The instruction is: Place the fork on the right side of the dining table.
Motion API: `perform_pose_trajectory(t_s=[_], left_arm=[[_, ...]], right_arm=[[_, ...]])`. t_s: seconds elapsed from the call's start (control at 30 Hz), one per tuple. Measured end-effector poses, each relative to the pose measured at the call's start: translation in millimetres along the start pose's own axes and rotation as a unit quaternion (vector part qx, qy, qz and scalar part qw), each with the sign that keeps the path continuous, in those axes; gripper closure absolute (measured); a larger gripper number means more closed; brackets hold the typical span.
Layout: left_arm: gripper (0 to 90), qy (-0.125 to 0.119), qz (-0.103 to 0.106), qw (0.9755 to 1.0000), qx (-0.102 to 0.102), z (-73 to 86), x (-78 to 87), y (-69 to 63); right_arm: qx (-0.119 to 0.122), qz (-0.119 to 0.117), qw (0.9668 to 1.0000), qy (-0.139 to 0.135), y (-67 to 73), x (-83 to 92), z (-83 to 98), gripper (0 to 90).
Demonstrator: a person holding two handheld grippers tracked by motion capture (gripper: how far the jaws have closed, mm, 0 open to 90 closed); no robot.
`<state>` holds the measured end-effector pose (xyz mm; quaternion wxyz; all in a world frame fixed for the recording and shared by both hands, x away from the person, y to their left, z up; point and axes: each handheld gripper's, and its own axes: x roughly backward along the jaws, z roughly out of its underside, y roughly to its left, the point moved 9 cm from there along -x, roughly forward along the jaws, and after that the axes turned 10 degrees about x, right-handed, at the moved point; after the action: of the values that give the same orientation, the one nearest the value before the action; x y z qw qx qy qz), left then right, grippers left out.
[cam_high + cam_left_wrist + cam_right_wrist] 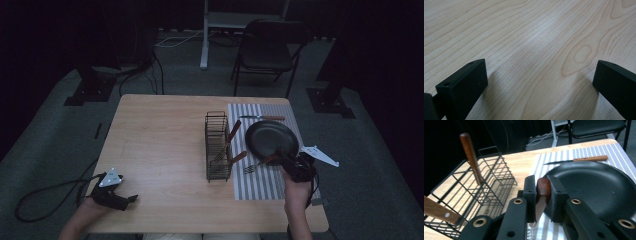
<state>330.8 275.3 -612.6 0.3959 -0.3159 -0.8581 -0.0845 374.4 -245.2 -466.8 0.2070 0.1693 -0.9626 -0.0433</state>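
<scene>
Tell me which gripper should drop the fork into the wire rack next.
Right. The right gripper is already shut on the fork handle, beside the wire rack. The left gripper sits open and empty over bare table at the near left corner, farther from the rack.

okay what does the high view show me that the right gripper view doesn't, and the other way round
High view alone: the left gripper resting near the table's near left corner, the tines of the fork that the right gripper carries over the striped mat, and the floor cables.

Right gripper view alone: a close look at the jaws clamped on the fork's rounded wooden handle end, and the wires of the rack in detail.

Both: the black plate, the knife beyond it, the wire rack with two wooden-handled utensils, and the chair.
</scene>
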Motion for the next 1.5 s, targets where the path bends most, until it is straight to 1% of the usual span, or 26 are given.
perform_pose_trajectory(t_s=[0.1,0.13,0.23,0.27,0.3,0.37,0.43,0.47,0.53,0.57,0.63,0.7,0.8,0.87,0.9,0.93,0.97,1.07,1.13,1.17,1.23,1.3,1.37,1.43,1.47,1.5], left_arm=[[0.0,0.000,0.000,1.0000,0.000,0.0,0.0,0.0],[0.0,0.000,0.000,1.0000,0.000,0.0,0.0,0.0],[0.0,0.000,0.000,1.0000,0.000,0.0,0.0,0.0],[0.0,0.000,0.000,1.0000,0.000,0.0,0.0,0.0],[0.0,0.000,0.000,1.0000,0.000,0.0,0.0,0.0],[0.0,0.000,0.000,1.0000,0.000,0.0,0.0,0.0],[0.0,0.000,0.000,1.0000,-0.001,-0.1,0.0,0.1],[0.0,0.000,0.000,1.0000,-0.001,-0.1,0.0,0.1],[0.0,0.000,0.000,1.0000,-0.001,-0.1,0.0,0.1],[0.0,0.000,0.000,1.0000,-0.001,-0.1,0.0,0.1],[0.0,0.000,0.000,1.0000,-0.001,-0.1,0.0,0.1],[0.0,0.000,0.000,1.0000,-0.001,-0.1,0.0,0.1],[0.0,0.000,0.000,1.0000,-0.001,-0.1,0.0,0.1],[0.0,0.000,0.000,1.0000,-0.001,-0.1,0.0,0.1],[0.0,-0.001,-0.003,1.0000,0.003,0.1,0.1,0.0],[0.0,-0.001,-0.003,1.0000,0.003,0.2,0.1,-0.1],[0.0,-0.001,-0.004,1.0000,0.004,0.2,0.2,0.0],[0.0,-0.001,-0.004,1.0000,0.004,0.2,0.2,0.0],[0.0,-0.001,-0.004,1.0000,0.004,0.3,0.2,-0.1],[0.0,-0.001,-0.004,1.0000,0.004,0.3,0.2,-0.1],[0.0,-0.001,-0.004,1.0000,0.004,0.3,0.2,-0.1],[0.0,-0.001,-0.004,1.0000,0.004,0.3,0.2,-0.1],[0.0,-0.001,-0.004,1.0000,0.004,0.3,0.2,-0.1],[0.0,-0.001,-0.004,1.0000,0.004,0.3,0.2,-0.1],[0.0,-0.001,-0.004,1.0000,0.004,0.3,0.2,-0.1],[0.0,-0.001,-0.004,1.0000,0.004,0.3,0.2,-0.1]], right_arm=[[-0.010,0.009,0.9998,0.013,-10.7,2.9,6.0,73.8],[-0.010,0.009,0.9998,0.013,-10.7,2.9,6.0,73.8],[-0.022,0.020,0.9991,0.031,-26.0,5.5,15.7,73.2],[-0.022,0.020,0.9991,0.031,-26.0,5.5,15.7,73.2],[-0.030,0.021,0.9986,0.037,-32.7,6.1,20.3,72.3],[-0.034,0.022,0.9984,0.040,-35.1,6.1,22.1,71.8],[-0.048,0.027,0.9972,0.050,-44.6,5.8,29.8,69.9],[-0.048,0.027,0.9972,0.050,-44.6,5.8,29.8,69.9],[-0.054,0.029,0.9966,0.055,-50.1,5.1,34.5,68.8],[-0.059,0.031,0.9957,0.064,-55.6,4.1,39.6,67.2],[-0.060,0.032,0.9954,0.067,-57.4,3.7,41.4,66.5],[-0.066,0.031,0.9946,0.074,-62.4,2.6,46.0,65.6],[-0.076,0.027,0.9937,0.078,-68.0,2.0,50.4,64.8],[-0.081,0.027,0.9929,0.082,-71.6,1.7,53.8,64.1],[-0.085,0.028,0.9919,0.090,-76.2,0.2,58.5,62.4],[-0.085,0.028,0.9919,0.090,-76.2,0.2,58.5,62.4],[-0.090,0.029,0.9909,0.096,-80.1,-1.1,62.4,60.7],[-0.093,0.033,0.9899,0.102,-84.6,-3.0,66.9,59.1],[-0.095,0.036,0.9886,0.111,-91.8,-6.8,73.4,56.3],[-0.095,0.036,0.9886,0.111,-91.8,-6.8,73.4,56.3],[-0.096,0.034,0.9879,0.116,-97.1,-9.8,77.8,54.4],[-0.084,0.043,0.9872,0.128,-102.7,-12.7,83.8,52.2],[-0.074,0.046,0.9868,0.137,-108.5,-16.8,91.0,50.3],[-0.070,0.046,0.9870,0.137,-109.5,-18.0,92.1,50.0],[-0.056,0.047,0.9878,0.137,-110.6,-20.7,93.1,49.2],[-0.056,0.047,0.9878,0.137,-110.6,-20.7,93.1,49.2]])
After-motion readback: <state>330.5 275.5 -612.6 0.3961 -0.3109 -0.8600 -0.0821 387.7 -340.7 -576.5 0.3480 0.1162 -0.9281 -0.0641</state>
